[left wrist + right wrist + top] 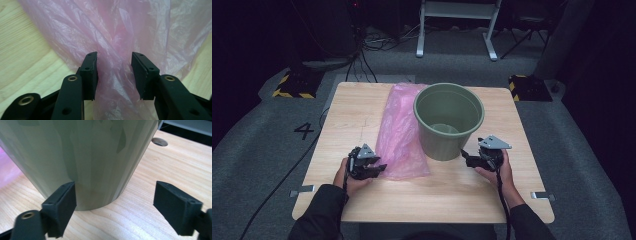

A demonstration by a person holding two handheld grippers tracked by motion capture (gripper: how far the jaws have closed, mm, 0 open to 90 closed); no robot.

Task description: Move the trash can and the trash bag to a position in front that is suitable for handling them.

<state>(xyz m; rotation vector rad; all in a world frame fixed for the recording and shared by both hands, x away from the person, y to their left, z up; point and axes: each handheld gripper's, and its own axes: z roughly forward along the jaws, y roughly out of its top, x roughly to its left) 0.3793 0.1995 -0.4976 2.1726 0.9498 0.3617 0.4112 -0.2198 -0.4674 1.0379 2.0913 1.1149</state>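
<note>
left gripper view has our left gripper (114, 75) straddling the bag's (110, 37) near edge, jaws not yet pinching; right gripper (115, 205), spread, nears the bin (82, 157) to steady it

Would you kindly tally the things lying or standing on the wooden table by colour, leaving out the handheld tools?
Pink, thin crinkled plastic bag: 1
Green, round plastic bucket: 1
Total: 2

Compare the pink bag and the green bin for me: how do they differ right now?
The pink bag lies flat, crumpled and translucent; the green bin stands upright, rigid and opaque. The bag sits between the left gripper pads; the bin is ungripped. Both rest on the table.
</note>
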